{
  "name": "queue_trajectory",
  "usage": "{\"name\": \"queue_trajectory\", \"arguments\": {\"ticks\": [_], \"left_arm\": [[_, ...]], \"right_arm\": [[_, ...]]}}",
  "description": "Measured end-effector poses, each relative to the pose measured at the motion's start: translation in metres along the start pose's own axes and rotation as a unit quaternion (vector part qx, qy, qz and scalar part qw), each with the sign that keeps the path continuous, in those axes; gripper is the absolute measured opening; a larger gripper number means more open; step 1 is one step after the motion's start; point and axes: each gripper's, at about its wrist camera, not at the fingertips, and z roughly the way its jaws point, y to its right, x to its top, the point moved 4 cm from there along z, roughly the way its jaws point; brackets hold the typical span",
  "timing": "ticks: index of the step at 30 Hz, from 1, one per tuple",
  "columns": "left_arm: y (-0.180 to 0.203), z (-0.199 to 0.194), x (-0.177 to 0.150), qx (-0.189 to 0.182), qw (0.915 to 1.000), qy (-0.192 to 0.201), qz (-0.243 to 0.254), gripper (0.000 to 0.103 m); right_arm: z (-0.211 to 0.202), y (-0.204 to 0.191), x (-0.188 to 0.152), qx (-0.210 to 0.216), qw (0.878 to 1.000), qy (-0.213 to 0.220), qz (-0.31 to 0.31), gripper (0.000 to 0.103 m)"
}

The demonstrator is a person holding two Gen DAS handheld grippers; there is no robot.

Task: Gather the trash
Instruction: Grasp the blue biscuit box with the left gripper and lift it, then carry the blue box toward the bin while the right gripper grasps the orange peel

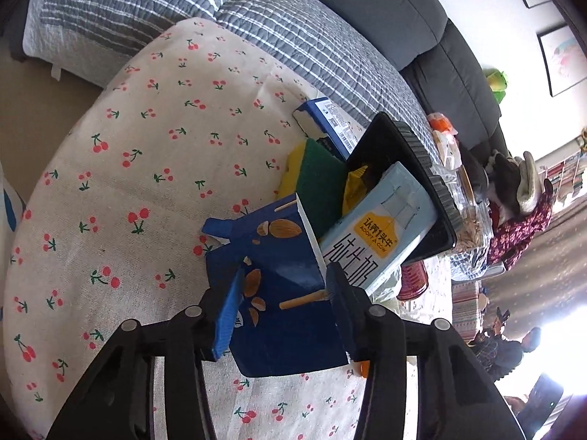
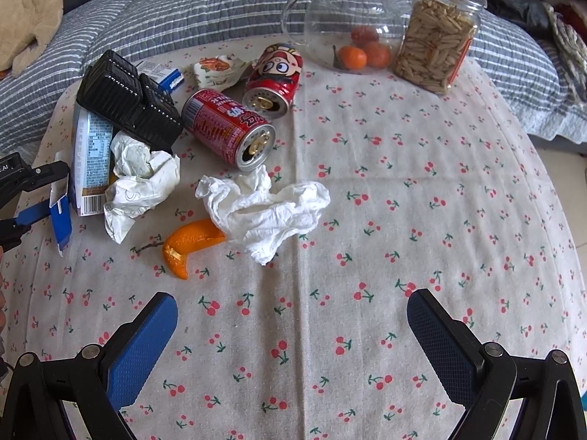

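Note:
My left gripper (image 1: 284, 289) is shut on a flattened dark blue almond carton (image 1: 279, 271), held just above the cherry-print tablecloth (image 1: 146, 168). Beyond it a light blue milk carton (image 1: 381, 227), a green and yellow sponge (image 1: 315, 179) and a black plastic tray (image 1: 407, 154) are piled together. My right gripper (image 2: 291, 330) is open and empty over the cloth. In front of it lie a crumpled white tissue (image 2: 268, 209), an orange peel (image 2: 187, 242), crumpled paper (image 2: 139, 179) and two red cans (image 2: 227, 124) (image 2: 275, 77). The left gripper (image 2: 22, 198) shows at the left edge.
A glass teapot with oranges (image 2: 348, 25) and a glass jar of snacks (image 2: 436, 36) stand at the table's far side. A striped quilt (image 2: 183, 3) covers the sofa behind. A small blue box (image 1: 326, 124) lies near the tray.

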Motion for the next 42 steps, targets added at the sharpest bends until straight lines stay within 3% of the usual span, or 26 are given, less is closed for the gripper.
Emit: {"name": "queue_trajectory", "arguments": {"ticks": [6, 10, 15, 17, 19, 22, 26, 30, 32, 33, 34, 36, 37, 42], "left_arm": [[-0.001, -0.024, -0.008, 0.014, 0.9996, -0.009, 0.022, 0.029], [-0.021, -0.047, -0.009, 0.071, 0.9969, -0.006, 0.033, 0.028], [-0.057, -0.066, -0.007, 0.066, 0.9974, -0.02, -0.024, 0.03], [-0.062, -0.074, -0.005, 0.086, 0.9961, -0.007, -0.02, 0.039], [-0.059, -0.078, -0.006, 0.101, 0.9949, 0.004, -0.008, 0.061], [-0.05, -0.074, -0.008, 0.124, 0.9921, 0.007, 0.014, 0.076], [-0.039, -0.056, -0.013, 0.178, 0.9826, 0.001, 0.053, 0.077], [-0.038, -0.035, -0.013, 0.184, 0.9814, -0.006, 0.054, 0.077], [-0.04, -0.026, -0.013, 0.202, 0.9772, -0.009, 0.064, 0.076], [-0.042, -0.022, -0.014, 0.207, 0.9761, -0.012, 0.066, 0.071], [-0.045, -0.019, -0.014, 0.208, 0.9759, -0.016, 0.065, 0.058], [-0.047, -0.02, -0.015, 0.213, 0.9742, -0.01, 0.073, 0.052], [-0.047, -0.022, -0.014, 0.208, 0.9751, -0.012, 0.077, 0.042], [-0.049, -0.034, -0.019, 0.182, 0.9798, -0.023, 0.08, 0.042]], "right_arm": [[-0.001, -0.007, -0.002, 0.005, 1.0, -0.002, -0.008, 0.103], [-0.003, -0.011, -0.006, 0.008, 1.0, -0.001, -0.013, 0.103], [-0.004, -0.012, -0.007, 0.009, 1.0, 0.0, -0.014, 0.103], [-0.004, -0.014, -0.007, 0.01, 1.0, 0.001, -0.016, 0.103], [-0.005, -0.016, -0.008, 0.011, 1.0, 0.002, -0.018, 0.103], [-0.005, -0.021, -0.008, 0.012, 1.0, 0.001, -0.022, 0.103], [-0.003, -0.025, -0.007, 0.008, 0.999, -0.002, -0.031, 0.103], [0.003, -0.024, -0.006, 0.005, 1.0, -0.009, -0.028, 0.103], [0.005, -0.021, -0.005, 0.003, 1.0, -0.013, -0.023, 0.103], [0.007, -0.019, -0.004, 0.002, 1.0, -0.015, -0.02, 0.103], [0.008, -0.017, -0.002, 0.001, 1.0, -0.016, -0.016, 0.103], [0.012, -0.012, 0.001, 0.001, 1.0, -0.02, -0.008, 0.103], [0.014, -0.01, 0.003, 0.002, 1.0, -0.021, -0.004, 0.103], [0.029, -0.003, 0.016, -0.007, 0.999, -0.031, 0.01, 0.103]]}}
